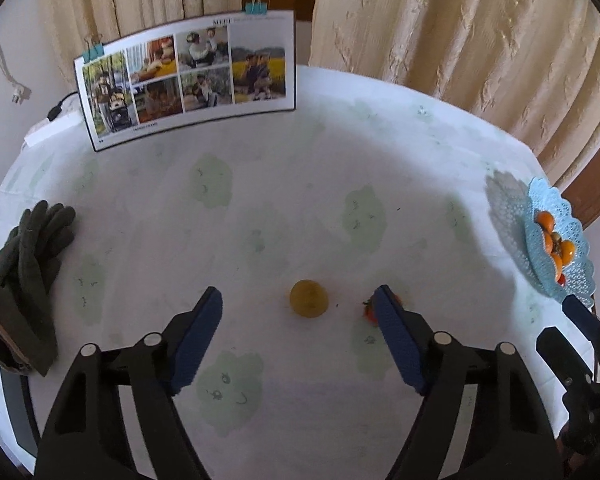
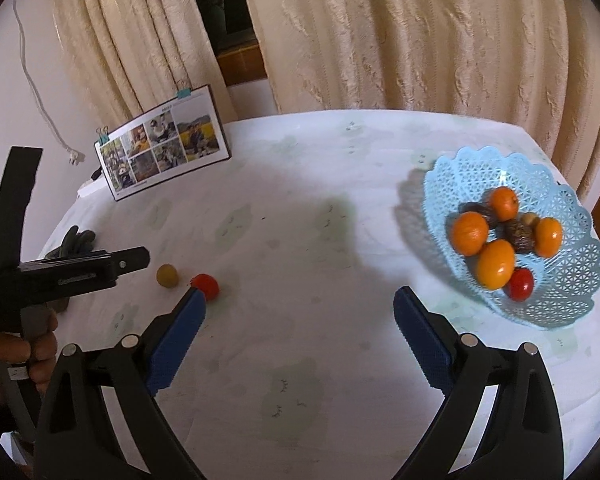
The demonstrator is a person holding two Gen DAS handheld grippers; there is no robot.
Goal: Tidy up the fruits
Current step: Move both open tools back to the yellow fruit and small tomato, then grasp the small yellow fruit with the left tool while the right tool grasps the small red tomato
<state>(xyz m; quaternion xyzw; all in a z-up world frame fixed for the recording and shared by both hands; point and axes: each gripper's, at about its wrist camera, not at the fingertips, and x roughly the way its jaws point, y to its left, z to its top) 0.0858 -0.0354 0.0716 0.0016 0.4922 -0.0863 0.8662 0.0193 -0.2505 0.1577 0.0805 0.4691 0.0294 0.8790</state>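
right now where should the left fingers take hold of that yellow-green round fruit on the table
Grip the yellow-green fruit across its widest middle, coming down from above with one finger on either side. It is round, sits loose on the tablecloth and lies centred ahead of the open left gripper. Its left side is free; the red tomato sits close on the right, so keep that finger between the two.

Round table (image 2: 320, 340) under pale cloth with faint green blotches. On cloth: yellow-green fruit (image 1: 309, 298) near front, small red tomato (image 2: 206, 285) just beside it — apart, not touching. Blue lattice basket (image 2: 572, 280) at right edge, holding fruit. Dark gloves (image 1: 24, 280) heaped at left edge. Photo board (image 1: 188, 80) upright at far left — binder clips on top.
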